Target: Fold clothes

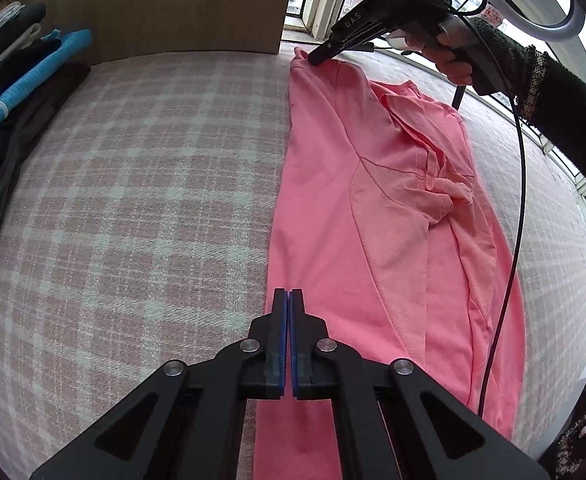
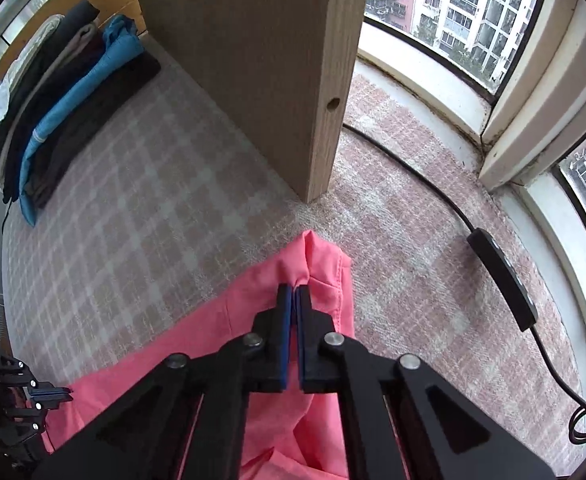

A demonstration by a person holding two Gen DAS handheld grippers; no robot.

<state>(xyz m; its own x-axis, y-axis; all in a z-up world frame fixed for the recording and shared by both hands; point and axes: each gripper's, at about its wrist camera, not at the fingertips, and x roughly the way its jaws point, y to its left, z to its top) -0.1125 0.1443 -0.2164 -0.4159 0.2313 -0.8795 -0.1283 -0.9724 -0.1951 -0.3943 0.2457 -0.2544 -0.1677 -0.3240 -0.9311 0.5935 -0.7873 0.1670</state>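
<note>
A pink shirt (image 1: 373, 220) lies folded lengthwise on the checked pink-and-white cloth (image 1: 133, 200). My left gripper (image 1: 289, 293) is shut at the near end of the shirt's straight left edge, which looks pinched between its blue pads. My right gripper (image 1: 313, 60), held by a hand in a dark sleeve, is shut on the far corner. In the right wrist view the pink shirt (image 2: 253, 292) bunches up into the shut right gripper (image 2: 295, 289). The left gripper (image 2: 69, 391) shows at the lower left of that view, at the shirt's other end.
A stack of folded clothes (image 1: 13, 120) (image 2: 73, 100), dark, blue and white, lies along the left edge. A wooden panel (image 2: 253, 60) stands upright behind the shirt. A black cable with an inline block (image 2: 501, 280) runs along the window sill (image 2: 433, 80). A ring lamp (image 1: 561, 20) hangs at the upper right.
</note>
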